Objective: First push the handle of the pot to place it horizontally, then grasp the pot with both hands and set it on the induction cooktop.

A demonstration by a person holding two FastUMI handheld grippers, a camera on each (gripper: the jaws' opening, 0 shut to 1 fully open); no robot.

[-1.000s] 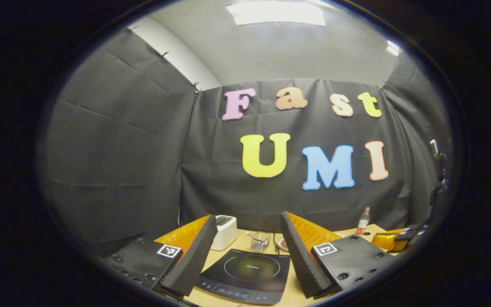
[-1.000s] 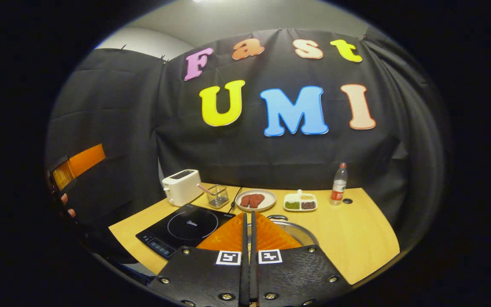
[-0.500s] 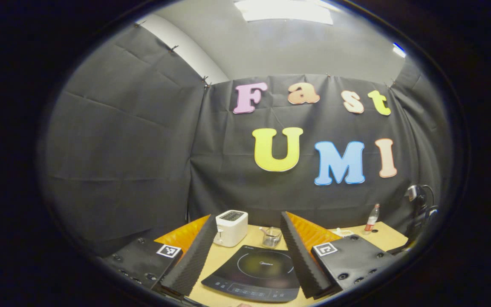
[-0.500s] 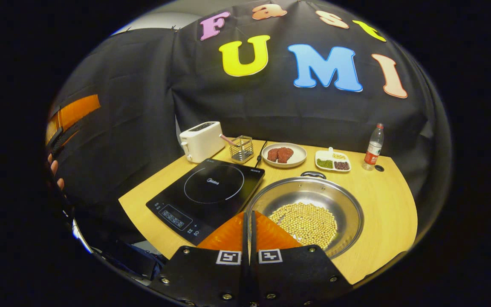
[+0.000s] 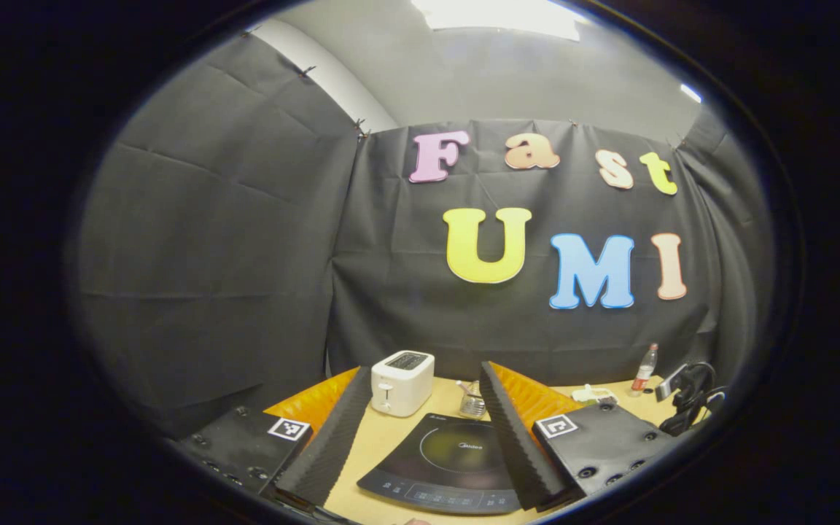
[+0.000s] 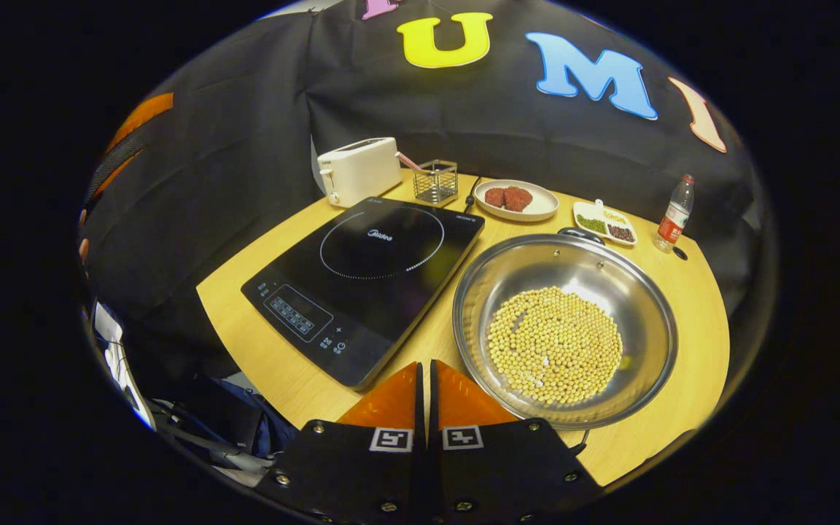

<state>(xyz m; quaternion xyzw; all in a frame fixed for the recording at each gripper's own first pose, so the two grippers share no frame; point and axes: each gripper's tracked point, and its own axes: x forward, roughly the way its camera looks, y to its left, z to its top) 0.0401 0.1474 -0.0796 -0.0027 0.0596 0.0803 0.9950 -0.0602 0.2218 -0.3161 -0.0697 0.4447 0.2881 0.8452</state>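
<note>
Since a second ago the right tool (image 6: 424,375) has tipped downward, so the round stainless-steel pot (image 6: 564,328), then mostly hidden behind its fingers, now shows whole on the wooden counter (image 6: 682,292). The pot is wide and shallow, with a layer of pale yellow beans inside; a dark loop handle (image 6: 579,233) sits at its far rim, toward the white plate of red meat (image 6: 516,200). It rests just right of the flat black induction cooktop (image 6: 369,277), whose printed brand is too small to read. The right tool's fingers are pressed together on nothing. The left tool (image 5: 420,430) is spread wide above the cooktop.
</note>
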